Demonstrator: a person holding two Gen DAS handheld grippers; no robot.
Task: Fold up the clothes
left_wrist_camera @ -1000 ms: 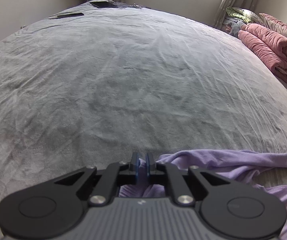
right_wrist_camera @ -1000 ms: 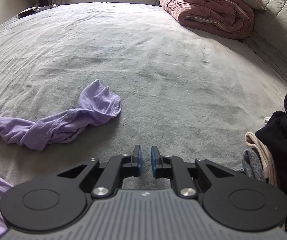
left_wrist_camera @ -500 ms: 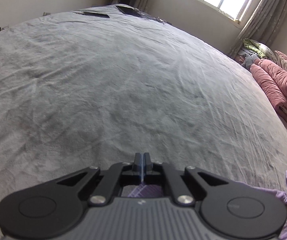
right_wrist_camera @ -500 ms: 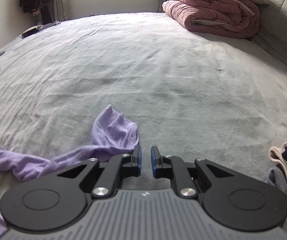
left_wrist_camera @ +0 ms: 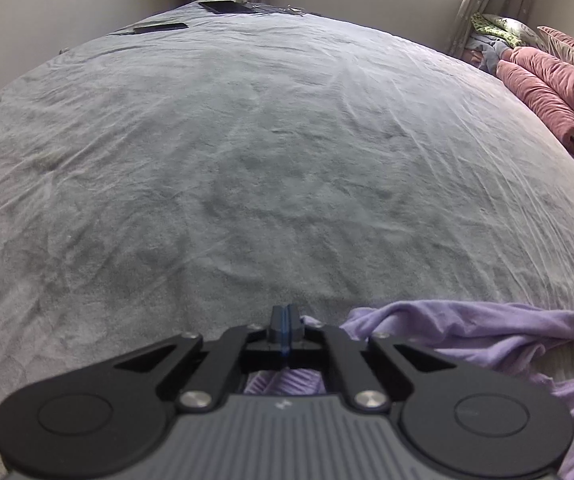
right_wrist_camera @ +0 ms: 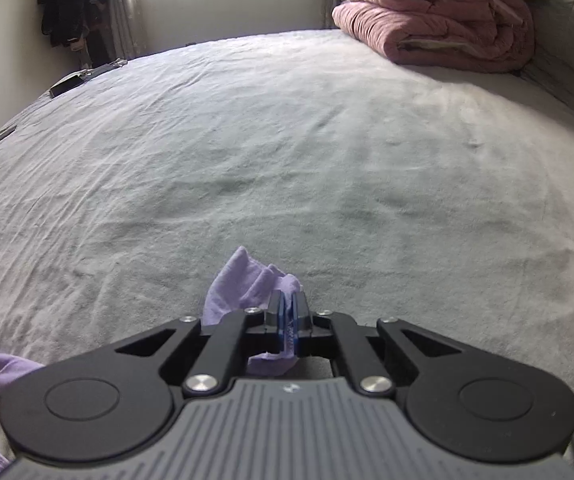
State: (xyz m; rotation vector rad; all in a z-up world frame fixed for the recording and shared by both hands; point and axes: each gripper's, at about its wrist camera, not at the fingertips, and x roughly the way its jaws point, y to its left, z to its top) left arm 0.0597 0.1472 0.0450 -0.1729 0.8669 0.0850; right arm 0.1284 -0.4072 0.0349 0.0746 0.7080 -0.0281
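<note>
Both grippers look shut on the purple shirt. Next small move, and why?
Probably lift both and draw them apart to stretch the shirt out. The left gripper is shut with purple cloth showing under its fingers, the right gripper is shut on a bunched end, and the shirt lies twisted and crumpled on the bed, not flat enough to fold.

Lilac garment [left_wrist_camera: 487, 332], thin knit, crumpled & strung out across grey bed [left_wrist_camera: 247, 160]; one bunched end [right_wrist_camera: 247, 284] standing up, pinched; rest trailing low w/ wrinkles.
</note>
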